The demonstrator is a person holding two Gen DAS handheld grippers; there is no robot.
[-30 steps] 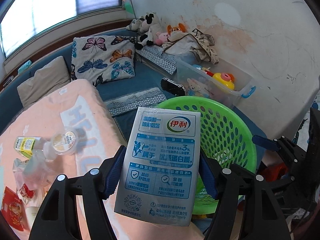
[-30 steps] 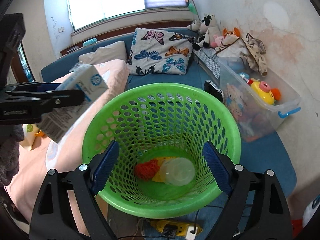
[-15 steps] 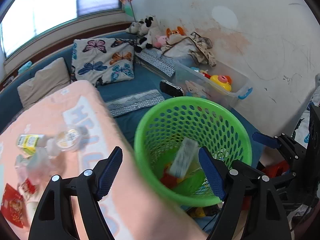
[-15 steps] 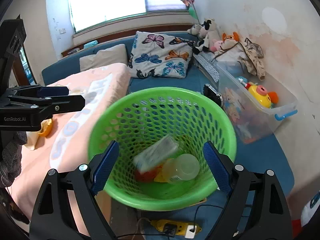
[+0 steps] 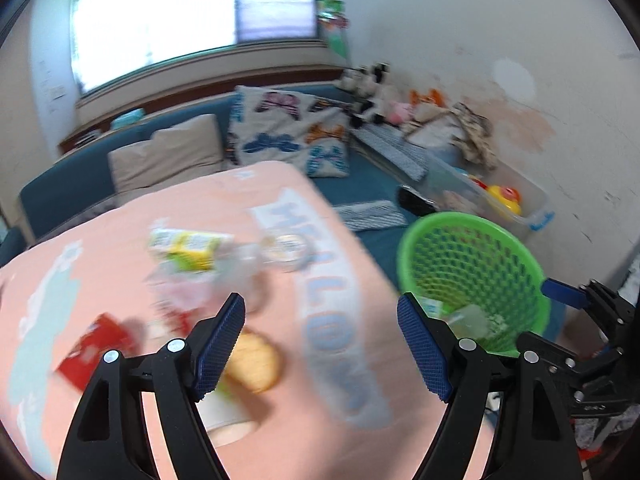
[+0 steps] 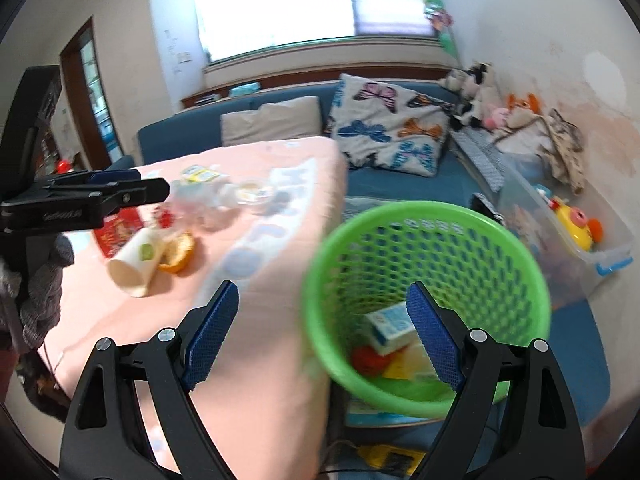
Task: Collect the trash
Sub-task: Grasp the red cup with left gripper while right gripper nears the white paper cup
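Left wrist view shows the left gripper [image 5: 320, 340] open and empty above the pink blanket [image 5: 120, 240], where the light, crushable paper cup [image 5: 224, 420] near its front edge suits a mid-wall grasp.

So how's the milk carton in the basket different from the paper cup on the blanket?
The milk carton is boxy and blue-and-white, already in the green basket. The paper cup is round and off-white, lying on its side on the pink blanket, uncollected. Both are empty drink containers.
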